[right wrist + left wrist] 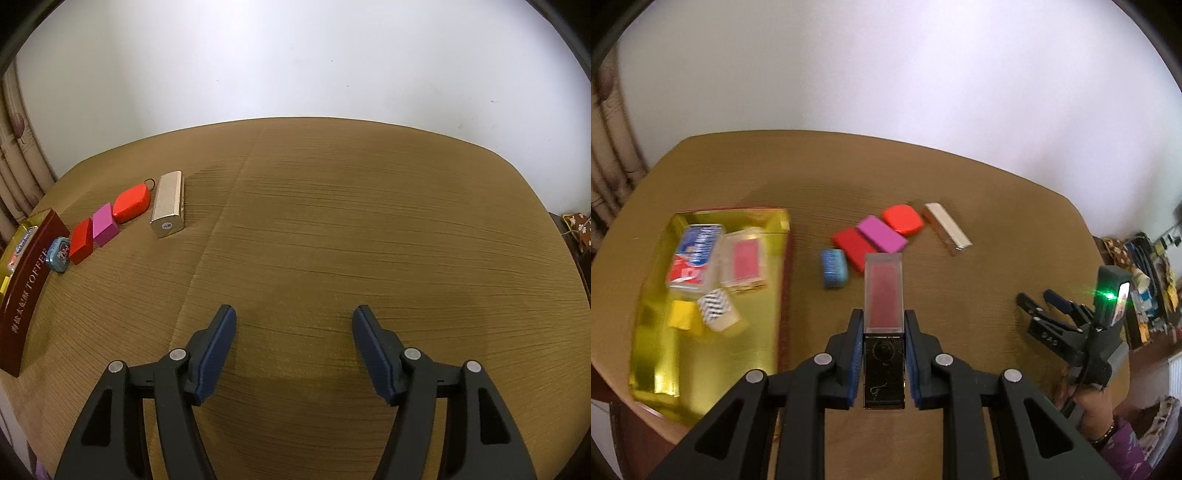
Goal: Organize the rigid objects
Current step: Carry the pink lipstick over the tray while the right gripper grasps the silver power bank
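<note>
Lipstick case (884, 325) pinched at its black base by the left gripper (884, 354) above the table, right of the gold tray (657, 354), could swing loose; right gripper (294, 350) part-open, empty

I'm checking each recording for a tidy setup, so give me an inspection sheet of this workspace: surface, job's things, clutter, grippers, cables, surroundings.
Surface: brown wood-grain table, rounded corners.
Job's things: gold-lined tray at the left, holding a blue-and-red box, a clear box with a red insert, a zigzag-patterned box and a yellow piece. On the table in a row: blue tin, red block, magenta block, orange-red case, ribbed gold box.
Clutter: nothing seen on the table.
Grippers: left gripper shut on a clear-and-black rectangular case; right gripper open, nothing between its fingers.
Cables: nothing seen.
Surroundings: white wall, curtain at the left, patterned items on the floor at the right.
</note>
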A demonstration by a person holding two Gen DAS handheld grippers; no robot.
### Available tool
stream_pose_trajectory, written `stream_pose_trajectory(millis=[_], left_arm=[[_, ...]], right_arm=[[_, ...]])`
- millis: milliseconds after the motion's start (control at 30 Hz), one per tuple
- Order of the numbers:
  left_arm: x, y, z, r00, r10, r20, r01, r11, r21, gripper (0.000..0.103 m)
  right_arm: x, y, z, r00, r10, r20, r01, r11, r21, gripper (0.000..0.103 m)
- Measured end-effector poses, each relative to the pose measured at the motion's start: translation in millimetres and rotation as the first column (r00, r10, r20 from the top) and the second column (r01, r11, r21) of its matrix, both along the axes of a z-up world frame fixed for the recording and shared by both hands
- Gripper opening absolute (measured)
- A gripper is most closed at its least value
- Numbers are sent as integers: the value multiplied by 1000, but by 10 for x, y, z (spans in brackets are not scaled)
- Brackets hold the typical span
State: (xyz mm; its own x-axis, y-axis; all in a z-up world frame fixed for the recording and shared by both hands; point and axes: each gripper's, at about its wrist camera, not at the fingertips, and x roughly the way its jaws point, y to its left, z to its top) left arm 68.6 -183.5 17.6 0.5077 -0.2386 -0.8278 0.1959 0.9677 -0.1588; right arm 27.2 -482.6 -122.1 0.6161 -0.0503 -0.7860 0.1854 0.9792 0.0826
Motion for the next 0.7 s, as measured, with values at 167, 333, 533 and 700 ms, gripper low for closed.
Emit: stream_pose_trajectory(millis=[167,333,533,700], left_arm=[[-108,319,39,999,51,-1,-51,999,-1,20],[-209,779,29,993,117,-12,-117,993,5,20],[-256,1277,-51,980,195,-30,-194,980,35,20],[-274,1479,-106,975,216,-41,-215,976,37,20]], right_arm=[[15,64,-9,1000,1,-9,-1,1000,-23,63],[39,156,17,1000,3,-11,-4,998,-58,63],[136,414,127,998,56,-6,-56,997,-58,63],[273,665,270,993,116,14,-114,991,-70,63]])
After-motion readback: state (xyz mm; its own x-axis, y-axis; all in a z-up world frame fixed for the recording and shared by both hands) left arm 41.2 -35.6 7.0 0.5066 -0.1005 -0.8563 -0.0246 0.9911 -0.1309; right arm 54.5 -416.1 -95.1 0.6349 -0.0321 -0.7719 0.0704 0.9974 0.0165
